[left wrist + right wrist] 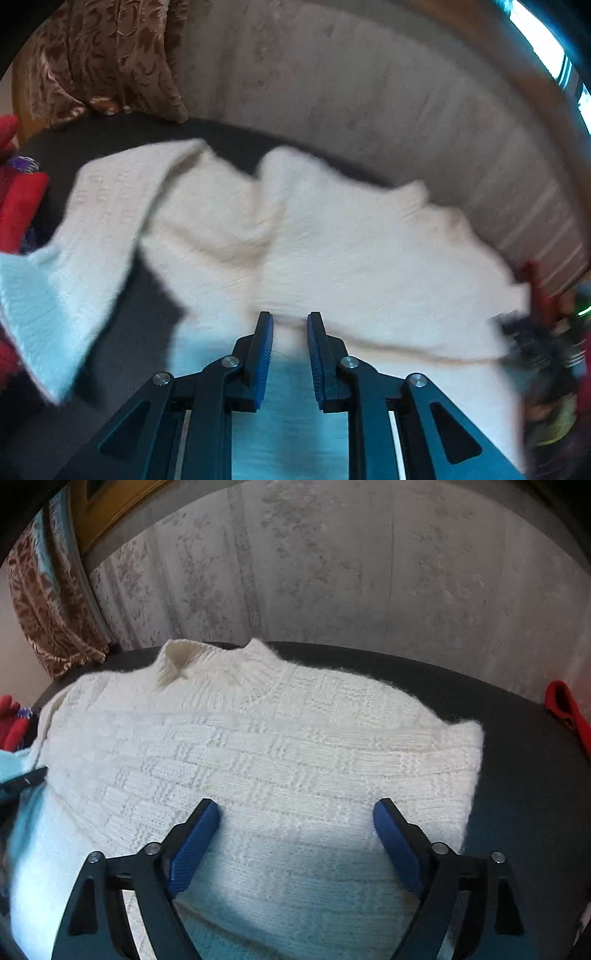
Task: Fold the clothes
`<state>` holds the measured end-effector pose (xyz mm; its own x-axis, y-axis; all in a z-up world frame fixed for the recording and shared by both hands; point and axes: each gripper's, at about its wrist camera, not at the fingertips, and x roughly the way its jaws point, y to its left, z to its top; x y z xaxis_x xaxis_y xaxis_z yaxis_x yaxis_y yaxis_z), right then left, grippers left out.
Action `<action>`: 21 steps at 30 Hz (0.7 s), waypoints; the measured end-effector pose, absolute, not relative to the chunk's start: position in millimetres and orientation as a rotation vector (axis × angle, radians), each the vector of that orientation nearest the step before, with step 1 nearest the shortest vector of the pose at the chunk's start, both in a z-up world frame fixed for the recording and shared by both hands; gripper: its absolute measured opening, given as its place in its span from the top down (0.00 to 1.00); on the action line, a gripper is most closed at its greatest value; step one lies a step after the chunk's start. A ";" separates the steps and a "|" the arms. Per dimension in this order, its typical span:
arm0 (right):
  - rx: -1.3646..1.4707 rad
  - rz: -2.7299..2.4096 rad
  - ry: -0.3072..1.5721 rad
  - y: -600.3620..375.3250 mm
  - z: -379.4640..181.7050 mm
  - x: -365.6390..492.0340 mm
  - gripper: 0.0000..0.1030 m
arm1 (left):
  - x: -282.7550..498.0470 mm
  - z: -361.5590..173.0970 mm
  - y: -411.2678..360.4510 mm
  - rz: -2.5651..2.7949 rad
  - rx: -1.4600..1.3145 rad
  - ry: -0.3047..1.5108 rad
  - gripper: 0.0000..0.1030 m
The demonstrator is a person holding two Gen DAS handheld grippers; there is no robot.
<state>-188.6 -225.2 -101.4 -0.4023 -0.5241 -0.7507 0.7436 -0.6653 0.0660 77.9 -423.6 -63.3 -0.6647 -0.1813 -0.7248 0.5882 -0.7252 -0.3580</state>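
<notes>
A cream knitted sweater (258, 746) lies spread on a dark table (517, 760), collar toward the far wall. In the left wrist view the sweater (332, 251) is rumpled, with one sleeve (85, 236) hanging out to the left over the dark surface. My left gripper (290, 325) hovers over the sweater's near part with its blue pads a narrow gap apart; I cannot tell if cloth sits between them. My right gripper (297, 812) is wide open just above the sweater's body, holding nothing.
Red cloth (18, 206) lies at the table's left edge, and a red item (565, 709) at its right. A brown patterned curtain (103, 59) hangs at the back left. A pale papered wall (332, 572) stands right behind the table.
</notes>
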 end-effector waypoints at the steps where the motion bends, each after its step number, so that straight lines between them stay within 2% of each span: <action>1: 0.990 -2.102 0.359 -225.3 -101.2 -188.8 0.11 | 72.8 -54.8 -420.2 -2.451 0.935 0.854 0.81; 3: 0.985 -2.098 0.357 -225.6 -100.7 -189.2 0.10 | 53.0 -43.3 -417.1 -2.570 0.944 0.969 0.79; 6: 0.981 -2.085 0.353 -225.6 -103.2 -188.3 0.07 | 13.3 -38.1 -419.1 -2.661 0.976 1.112 0.67; 8: 0.978 -2.079 0.348 -225.8 -104.3 -188.2 0.05 | -20.0 -39.6 -421.5 -2.716 0.992 1.205 0.47; 9: 0.976 -2.076 0.345 -226.0 -104.9 -188.1 0.04 | -37.3 -42.4 -422.1 -2.737 1.011 1.230 0.44; 16: 0.966 -2.044 0.280 -220.2 -99.4 -195.9 0.00 | -138.8 -77.6 -422.4 -2.795 1.302 1.252 0.44; 21: 0.959 -2.027 0.204 -212.9 -99.0 -199.4 0.00 | -175.6 -89.6 -421.3 -2.795 1.404 1.102 0.44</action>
<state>-199.4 -212.9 -99.0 -0.3337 -0.6367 -0.6952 0.7625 -0.6159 0.1981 -175.6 -421.3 -89.6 -0.6292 0.4255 -0.6504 0.1329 -0.7656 -0.6294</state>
